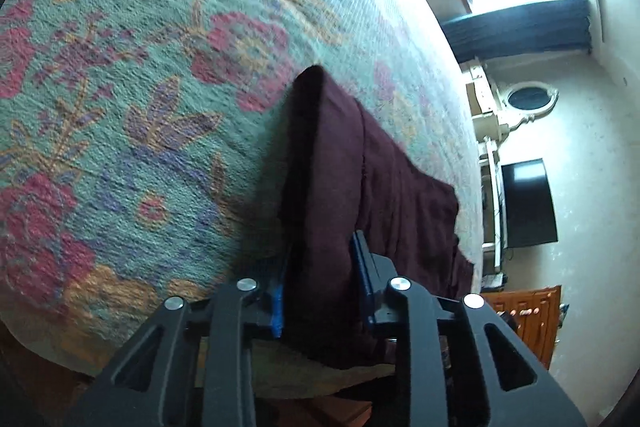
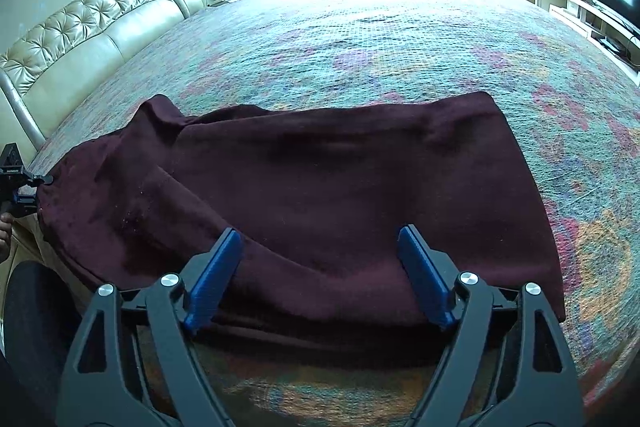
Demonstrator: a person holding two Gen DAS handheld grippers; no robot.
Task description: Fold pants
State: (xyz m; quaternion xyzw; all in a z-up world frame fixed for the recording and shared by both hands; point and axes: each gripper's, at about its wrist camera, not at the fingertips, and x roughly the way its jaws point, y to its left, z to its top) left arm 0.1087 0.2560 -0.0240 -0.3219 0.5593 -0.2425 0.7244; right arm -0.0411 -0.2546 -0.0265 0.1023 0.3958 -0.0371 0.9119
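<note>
The pants (image 2: 320, 187) are dark maroon, of a soft, slightly fuzzy cloth. In the right wrist view they lie spread flat across the middle and lower part of the frame, running from the left edge to the lower right, with their near edge at the bottom. Their right end is squared and smooth. Toward the upper left the cloth bunches into folds, and one layer lies diagonally over another. In the left wrist view a raised fold of the pants (image 1: 320, 187) stands up at lower centre, the rest trailing flat toward the right.
</note>
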